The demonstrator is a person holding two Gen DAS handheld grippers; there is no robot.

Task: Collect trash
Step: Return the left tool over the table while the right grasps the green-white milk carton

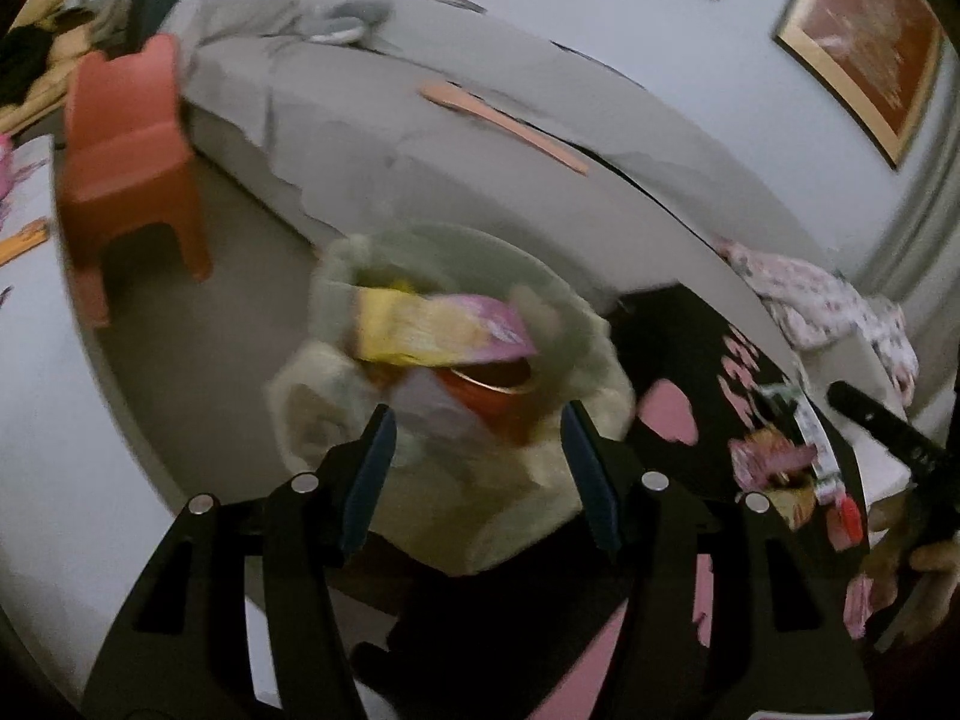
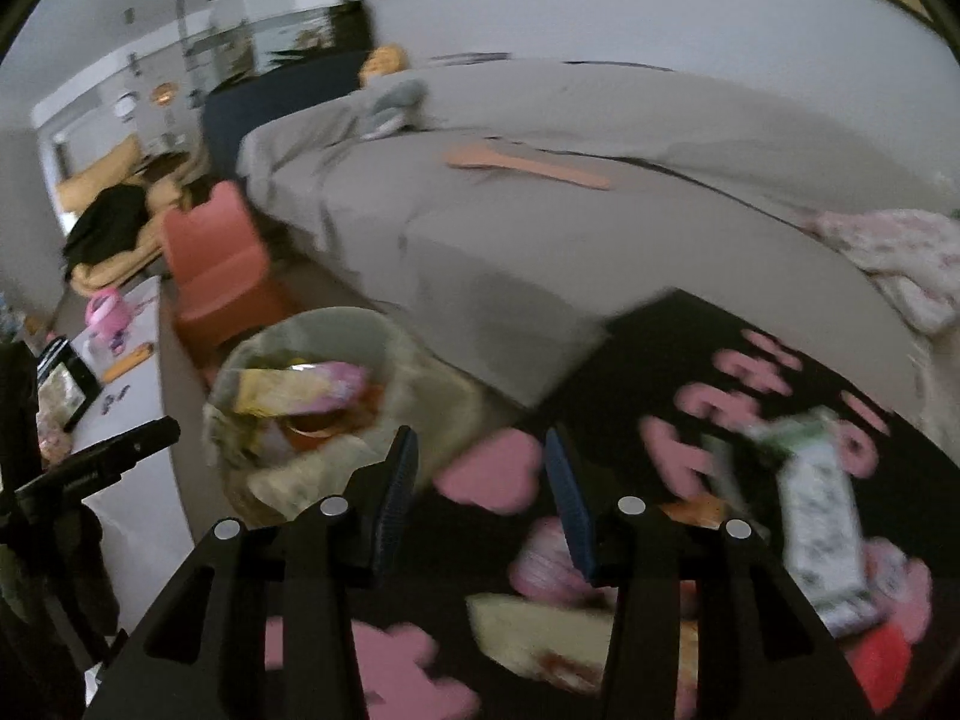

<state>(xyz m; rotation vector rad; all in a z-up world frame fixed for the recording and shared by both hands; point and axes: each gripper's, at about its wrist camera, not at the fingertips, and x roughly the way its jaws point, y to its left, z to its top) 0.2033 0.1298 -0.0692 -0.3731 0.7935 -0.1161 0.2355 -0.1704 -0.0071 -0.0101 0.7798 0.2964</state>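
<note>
**Bin partly filled, litter still on the rug**

The trash bin (image 1: 456, 372), lined with a pale bag, stands on the floor between the grey sofa (image 1: 480, 168) and the black-and-pink rug (image 2: 540, 480). It already holds a yellow-and-pink wrapper (image 1: 438, 327) and an orange cup (image 1: 486, 393). The left hand-held gripper (image 1: 480, 468) hovers just above the bin, released and carrying nothing. The right hand-held gripper (image 2: 480, 498) is likewise spread and empty over the rug. A white-and-green carton (image 2: 822, 528), a pale wrapper (image 2: 540, 642) and other blurred scraps still lie there, so collection seems roughly midway.
</note>
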